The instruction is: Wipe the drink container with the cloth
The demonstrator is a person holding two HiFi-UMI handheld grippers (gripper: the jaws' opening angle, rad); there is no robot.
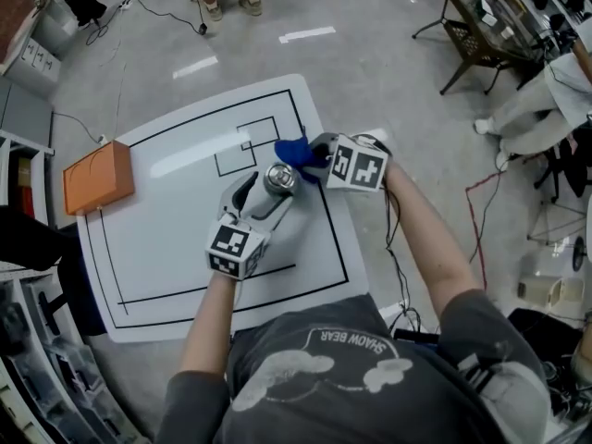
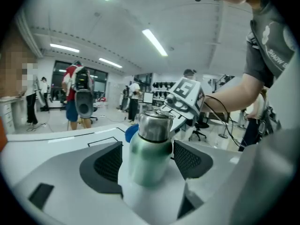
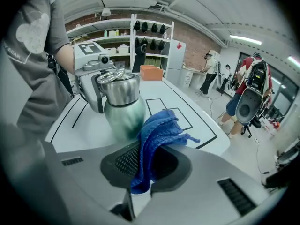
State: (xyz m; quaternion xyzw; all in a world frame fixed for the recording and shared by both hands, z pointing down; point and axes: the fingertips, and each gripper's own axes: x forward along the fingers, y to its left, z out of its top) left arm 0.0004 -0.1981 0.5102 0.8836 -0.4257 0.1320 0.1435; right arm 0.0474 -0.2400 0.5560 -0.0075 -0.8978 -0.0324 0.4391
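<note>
Currently mid-wipe: left gripper (image 2: 148,159) clamps a green steel drink bottle (image 3: 123,108) upright, right gripper (image 3: 149,162) pinches a blue knitted cloth (image 3: 160,134) against its side; next, rub around it

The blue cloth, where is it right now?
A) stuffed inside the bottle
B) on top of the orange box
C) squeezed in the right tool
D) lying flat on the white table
C: the right gripper view shows the fuzzy blue cloth pinched between the jaws of the right tool, right next to the green metal bottle.
</note>
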